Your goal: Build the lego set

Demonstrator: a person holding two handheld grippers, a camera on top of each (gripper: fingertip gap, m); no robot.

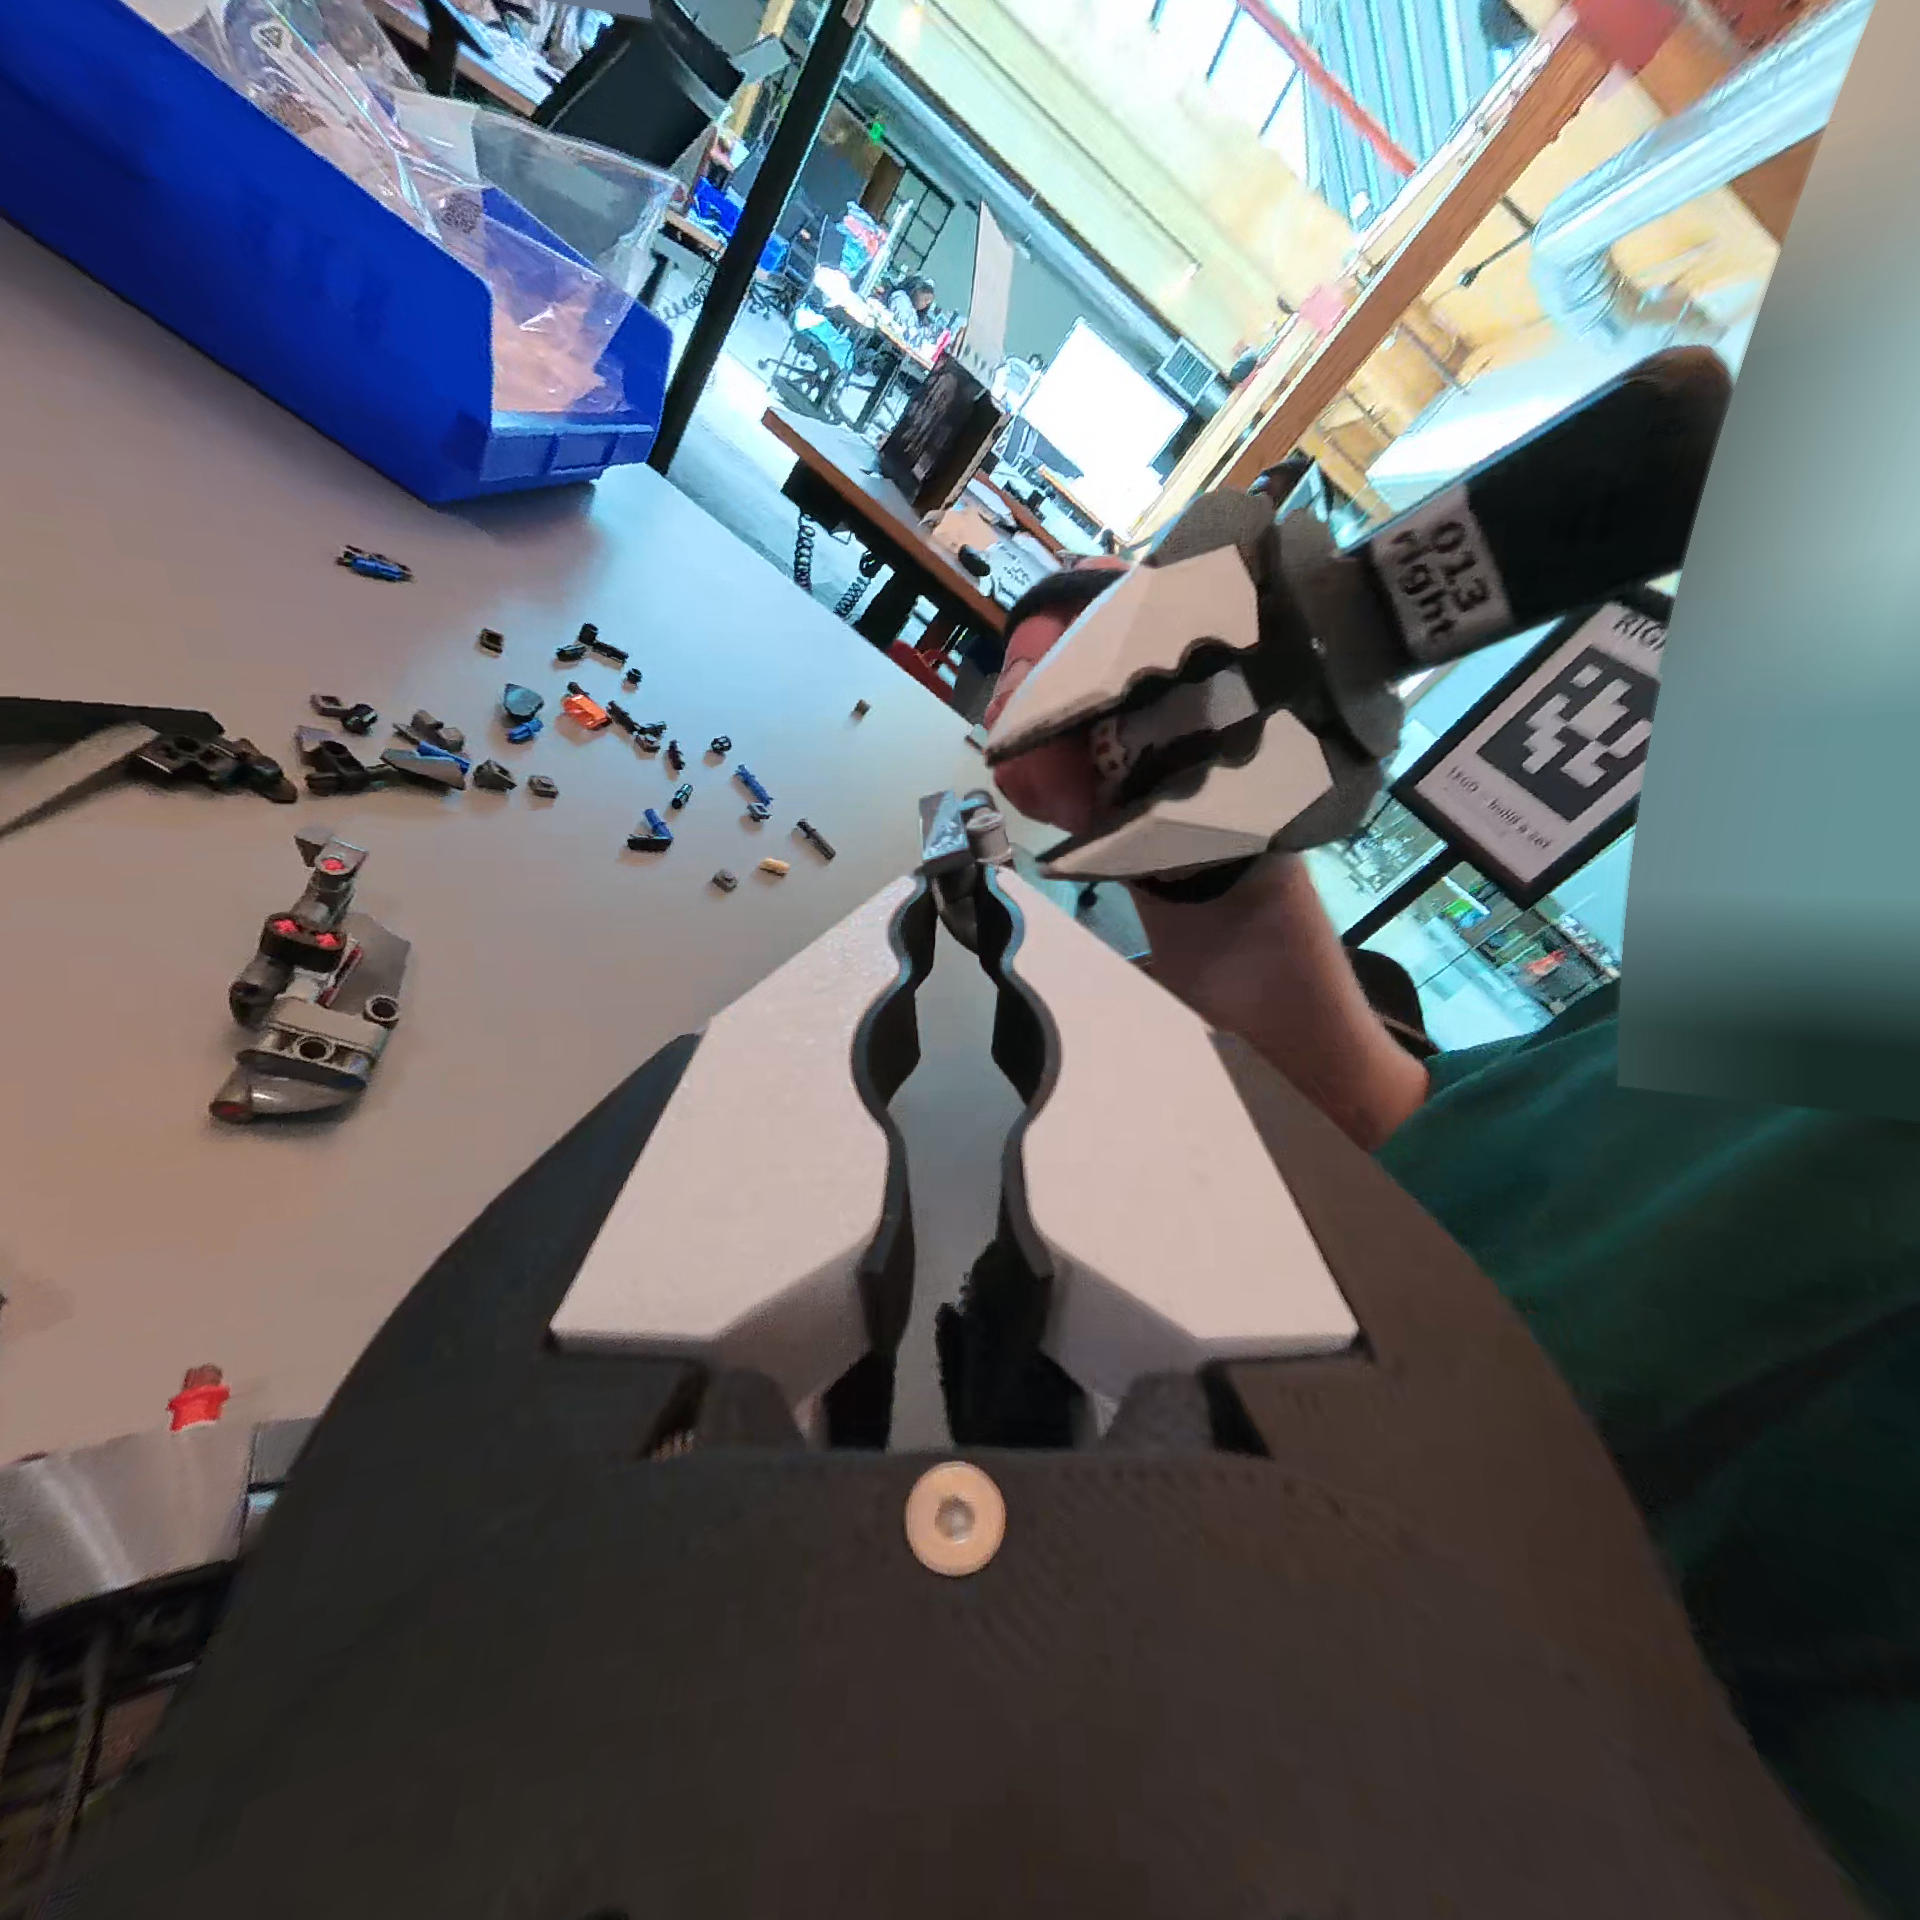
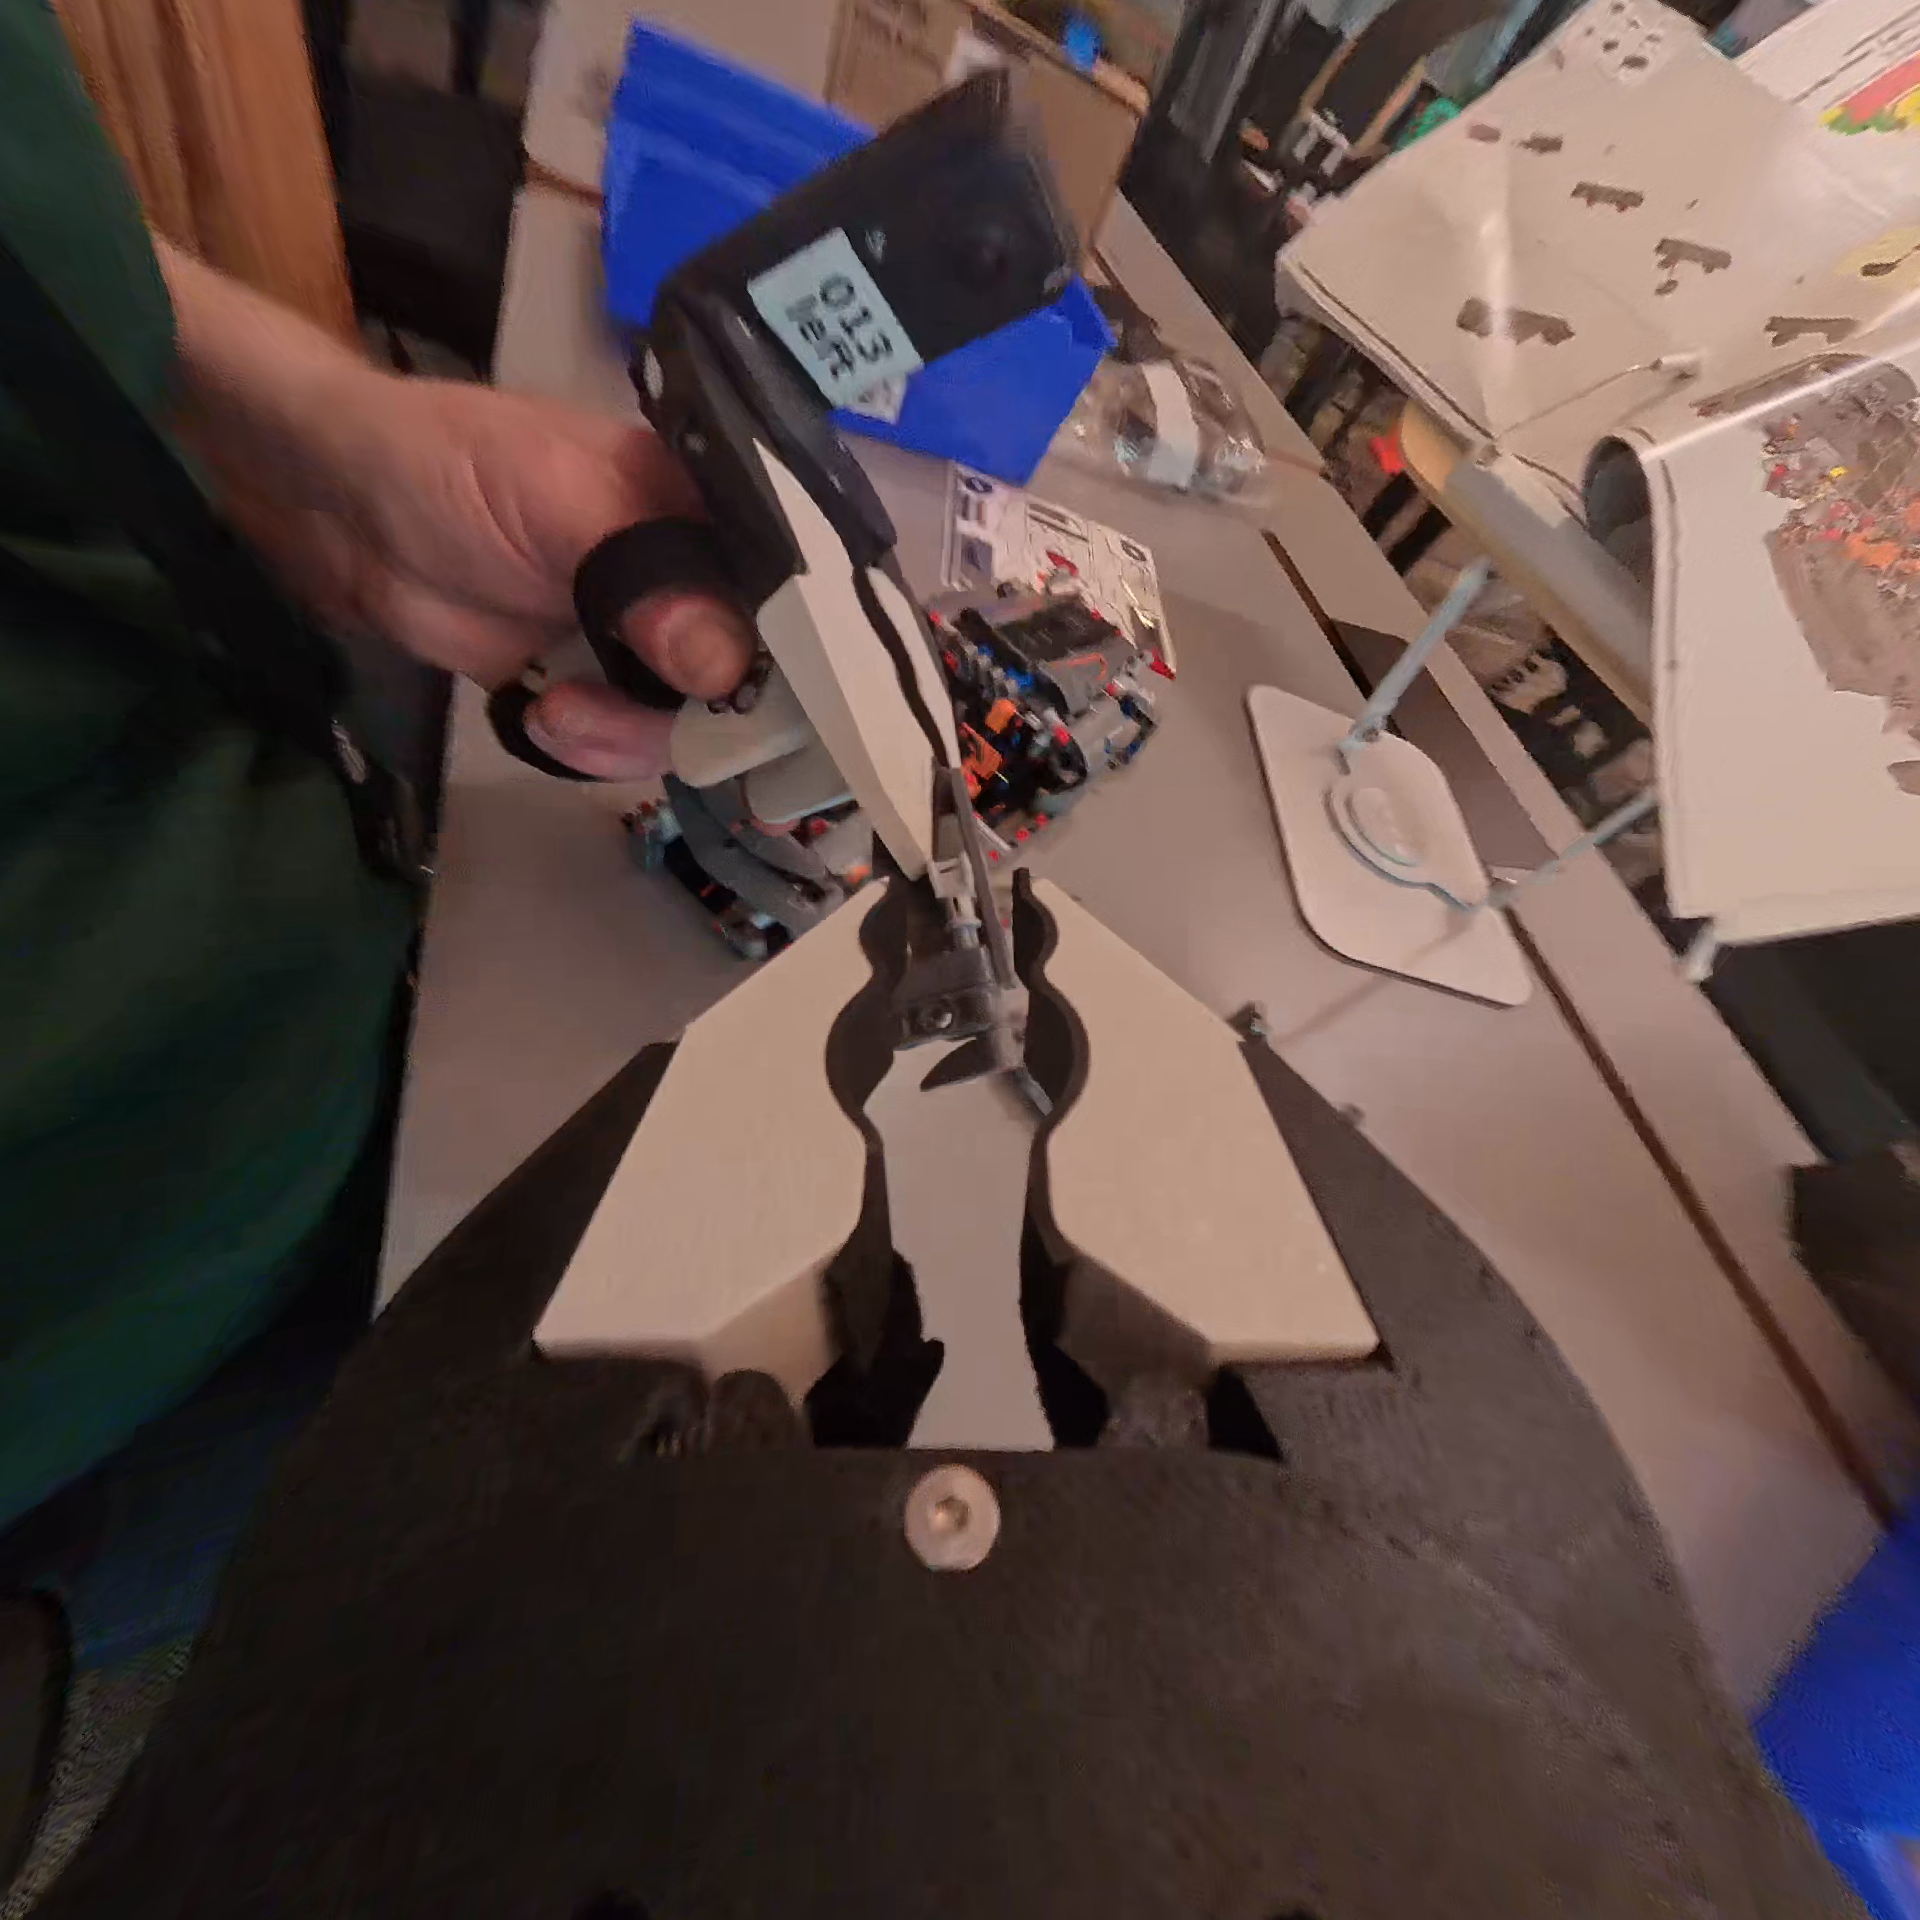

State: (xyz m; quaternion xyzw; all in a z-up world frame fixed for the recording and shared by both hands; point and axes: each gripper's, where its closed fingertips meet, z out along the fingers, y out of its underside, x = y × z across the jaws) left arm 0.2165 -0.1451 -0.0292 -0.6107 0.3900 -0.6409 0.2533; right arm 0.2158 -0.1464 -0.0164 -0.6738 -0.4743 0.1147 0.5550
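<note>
My left gripper (image 1: 958,883) is shut on a small grey and black lego sub-assembly (image 1: 961,828) and holds it in the air above the table. In the right wrist view the left gripper (image 2: 940,847) comes down from the upper left, and the sub-assembly (image 2: 943,1003) hangs from its tips between my right gripper's jaws. My right gripper (image 2: 954,888) is open around the piece, and I cannot tell if it touches. In the left wrist view the right gripper (image 1: 1023,800) stands open just right of the piece.
Several loose lego parts (image 1: 582,727) and a grey and red partial build (image 1: 307,997) lie on the grey table (image 1: 499,935). A blue bin (image 1: 343,270) stands at the back. A larger lego model (image 2: 1049,675) and an instruction booklet on a stand (image 2: 1766,644) sit beyond the grippers. Only a small space, under 4 cm, lies between the two pairs of fingers. It is some 20 cm from my left tips to the larger lego model (image 2: 1049,675).
</note>
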